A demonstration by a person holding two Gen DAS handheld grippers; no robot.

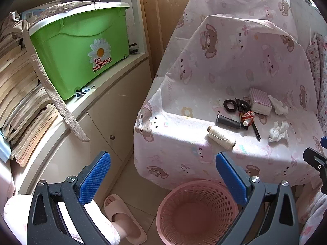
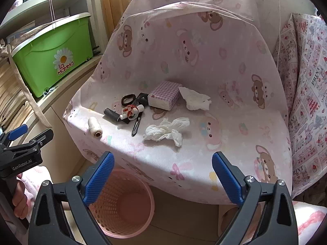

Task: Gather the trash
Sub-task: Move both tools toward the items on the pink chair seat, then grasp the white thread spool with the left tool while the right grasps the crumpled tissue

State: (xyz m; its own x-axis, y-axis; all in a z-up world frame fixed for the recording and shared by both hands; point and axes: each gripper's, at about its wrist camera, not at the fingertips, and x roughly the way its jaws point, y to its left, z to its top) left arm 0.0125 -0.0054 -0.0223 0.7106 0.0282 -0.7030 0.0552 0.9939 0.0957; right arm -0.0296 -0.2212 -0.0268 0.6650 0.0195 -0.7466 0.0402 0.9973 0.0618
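Two crumpled white tissues lie on the pink bear-print seat cover (image 2: 224,122): a near tissue (image 2: 166,131) (image 1: 278,131) and a far tissue (image 2: 195,99) (image 1: 278,104) beside a checked tissue pack (image 2: 164,96) (image 1: 260,101). An empty pink perforated wastebasket (image 1: 196,212) (image 2: 120,204) stands on the floor below the seat's front edge. My left gripper (image 1: 163,173) is open and empty above the basket. My right gripper (image 2: 163,173) is open and empty, in front of the near tissue.
On the seat also lie a cream thread spool (image 2: 95,127), a dark spool (image 2: 111,114), a black hair tie (image 2: 128,99), a pen (image 2: 136,126) and a red-white item (image 2: 131,111). A green box (image 1: 81,47) sits on the left shelf. A slippered foot (image 1: 122,218) is by the basket.
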